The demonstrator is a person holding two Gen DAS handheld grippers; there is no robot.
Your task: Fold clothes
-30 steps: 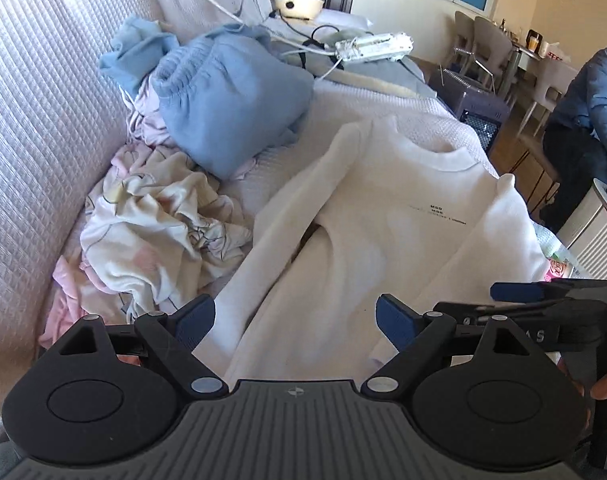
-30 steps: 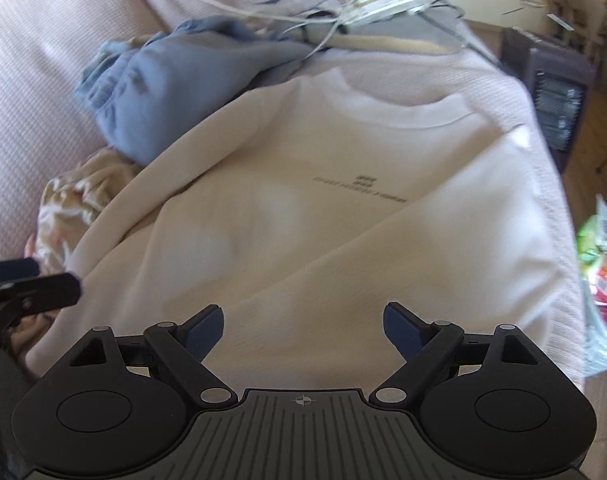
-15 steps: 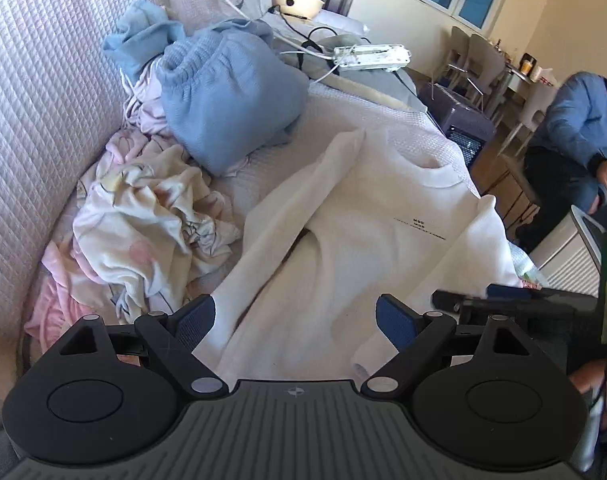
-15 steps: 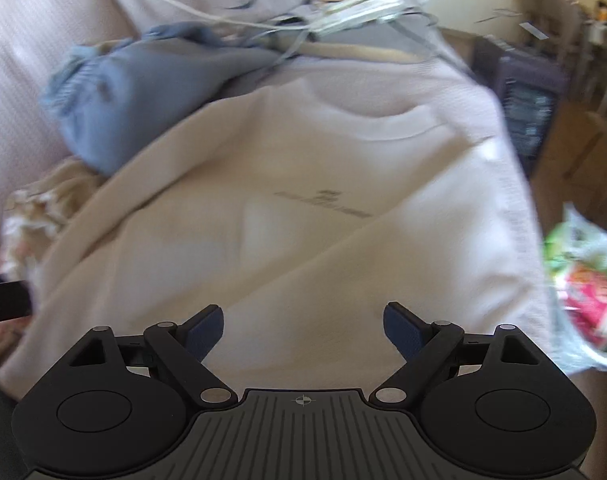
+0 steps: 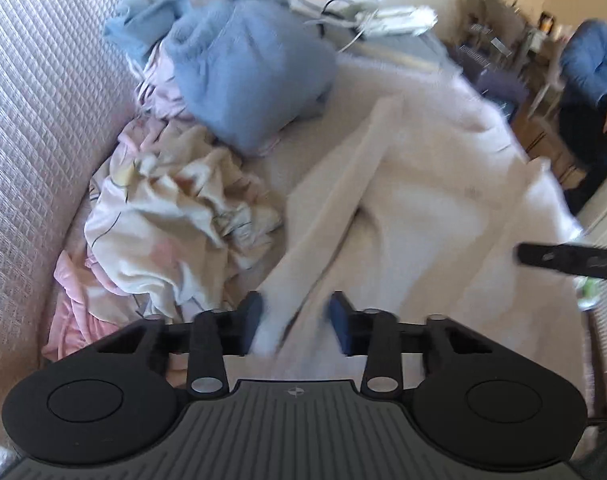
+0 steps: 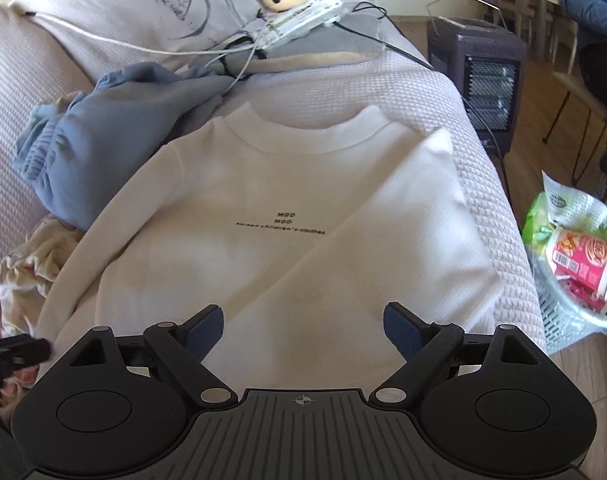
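White sweatshirt point(image 6: 263, 216) lies flat, front up, on the sofa cover point(image 6: 435, 92). Its near sleeve point(image 5: 327, 216) runs down into the left gripper point(image 5: 295, 322), whose jaws have just been closing with the cuff between them; pad contact too blurred to confirm. Likely start of the sleeve fold. Right gripper point(image 6: 303, 328) hovers over the sweatshirt hem, jaws wide, empty. Blue sweatpants point(image 5: 243, 76) sit beyond the sweatshirt.

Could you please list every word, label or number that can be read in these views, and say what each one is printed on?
"MDD" – chest of the white sweatshirt, first line.
"MDD" – same chest print, second line.
Third line there: small, apparently "korean children's-clothes", not certain.
Grey pillow: dark script, too small to read.
Pink cup in the basket: barcode and print, unreadable.
Left wrist view: too blurred, nothing readable.
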